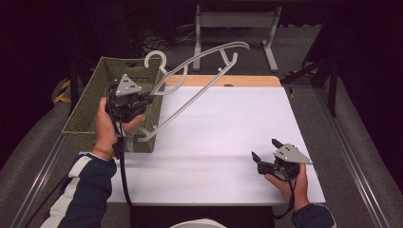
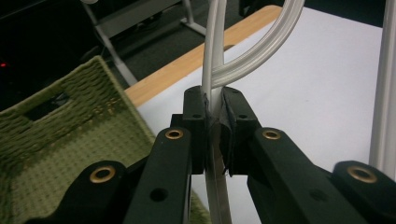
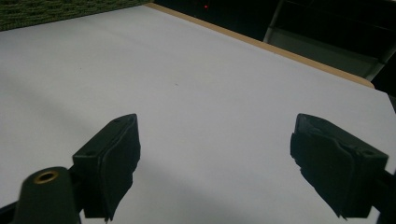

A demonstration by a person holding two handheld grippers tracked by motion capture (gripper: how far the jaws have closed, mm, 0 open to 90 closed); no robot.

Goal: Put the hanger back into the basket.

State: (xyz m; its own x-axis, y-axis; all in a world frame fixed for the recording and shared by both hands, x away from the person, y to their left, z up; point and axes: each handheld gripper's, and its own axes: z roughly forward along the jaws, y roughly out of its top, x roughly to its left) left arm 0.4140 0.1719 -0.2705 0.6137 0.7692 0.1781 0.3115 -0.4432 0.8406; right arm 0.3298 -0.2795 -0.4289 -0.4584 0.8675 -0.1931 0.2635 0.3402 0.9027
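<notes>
At left of the high view, the left gripper (image 1: 142, 101) clamps a pale plastic clothes hanger (image 1: 199, 90) above the green woven basket (image 1: 90, 111); lowering it hook-first should avoid snagging the rim. Lower right, the right gripper (image 1: 266, 151) rests wide.

I counted one white hanger (image 1: 199, 76), one green woven basket (image 1: 90, 109), two grippers, left (image 1: 145, 99), right (image 1: 265, 149), one table (image 1: 228, 137).

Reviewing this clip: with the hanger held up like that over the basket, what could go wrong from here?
The left gripper pinches the hanger on one thin bar near its end, so the long frame could pivot or slip between the fingers. Its hook hangs over the basket rim and might snag the weave.
</notes>
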